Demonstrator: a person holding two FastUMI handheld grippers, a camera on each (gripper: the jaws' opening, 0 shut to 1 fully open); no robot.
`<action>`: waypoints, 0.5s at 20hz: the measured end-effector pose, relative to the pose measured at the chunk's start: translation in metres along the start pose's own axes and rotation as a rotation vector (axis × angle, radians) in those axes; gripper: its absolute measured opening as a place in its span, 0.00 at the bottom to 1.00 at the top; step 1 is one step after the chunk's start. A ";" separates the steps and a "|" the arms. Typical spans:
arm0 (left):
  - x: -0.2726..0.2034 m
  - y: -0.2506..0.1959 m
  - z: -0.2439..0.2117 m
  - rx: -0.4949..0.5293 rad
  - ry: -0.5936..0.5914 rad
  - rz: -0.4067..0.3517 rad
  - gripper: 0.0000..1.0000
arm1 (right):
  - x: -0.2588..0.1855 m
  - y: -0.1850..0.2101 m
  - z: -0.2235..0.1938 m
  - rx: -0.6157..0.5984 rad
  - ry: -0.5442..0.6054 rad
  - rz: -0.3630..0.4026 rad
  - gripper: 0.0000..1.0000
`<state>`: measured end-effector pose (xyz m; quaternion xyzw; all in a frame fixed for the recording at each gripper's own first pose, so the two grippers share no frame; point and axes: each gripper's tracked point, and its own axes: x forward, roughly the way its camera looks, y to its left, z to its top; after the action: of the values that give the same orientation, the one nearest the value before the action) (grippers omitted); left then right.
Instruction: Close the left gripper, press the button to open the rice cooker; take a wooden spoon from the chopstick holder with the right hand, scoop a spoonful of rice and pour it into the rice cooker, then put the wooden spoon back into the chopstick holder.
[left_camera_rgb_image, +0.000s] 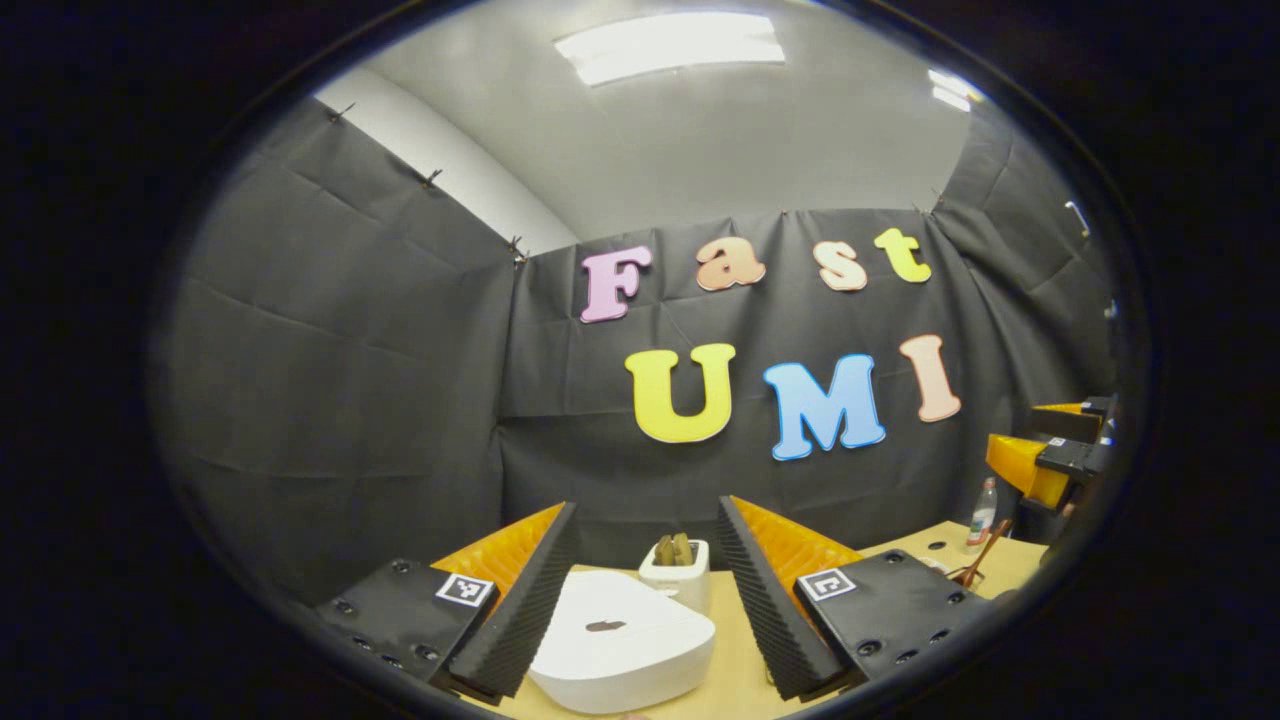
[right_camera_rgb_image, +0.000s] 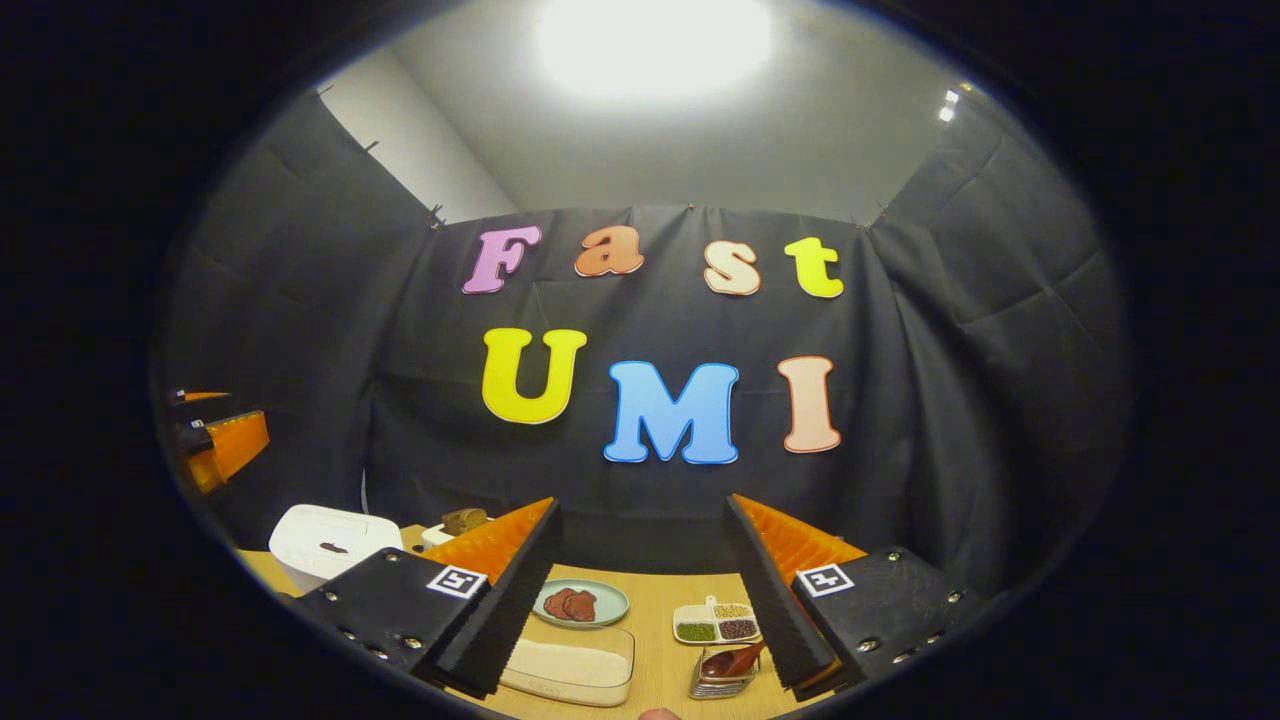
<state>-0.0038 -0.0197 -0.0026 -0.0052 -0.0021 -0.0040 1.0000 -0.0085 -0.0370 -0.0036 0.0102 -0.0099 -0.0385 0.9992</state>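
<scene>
In the left gripper view, the left gripper (left_camera_rgb_image: 648, 600) hangs with its fingers spread wide and holding nothing, at the bottom centre. Between them on the wooden table (left_camera_rgb_image: 738, 665) sits the white rice cooker (left_camera_rgb_image: 620, 640), lid down. In the right gripper view, the right gripper (right_camera_rgb_image: 640, 590) is likewise released. The wooden spoon (right_camera_rgb_image: 733, 660) rests in the chopstick holder (right_camera_rgb_image: 722, 680) at the lower right, the clear container of rice (right_camera_rgb_image: 570, 665) left of it.
</scene>
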 end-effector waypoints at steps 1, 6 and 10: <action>0.001 0.002 -0.001 -0.004 0.001 0.005 0.95 | 0.000 -0.003 -0.002 0.011 0.005 -0.013 0.97; 0.015 0.006 -0.011 -0.003 0.019 0.016 0.95 | 0.002 -0.012 -0.009 0.001 0.020 -0.051 0.97; 0.029 0.013 -0.014 0.008 0.014 0.023 0.88 | 0.000 -0.017 -0.015 -0.020 0.034 -0.072 0.97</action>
<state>0.0252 -0.0073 -0.0167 -0.0014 0.0051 0.0074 1.0000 -0.0091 -0.0537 -0.0185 0.0010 0.0077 -0.0742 0.9972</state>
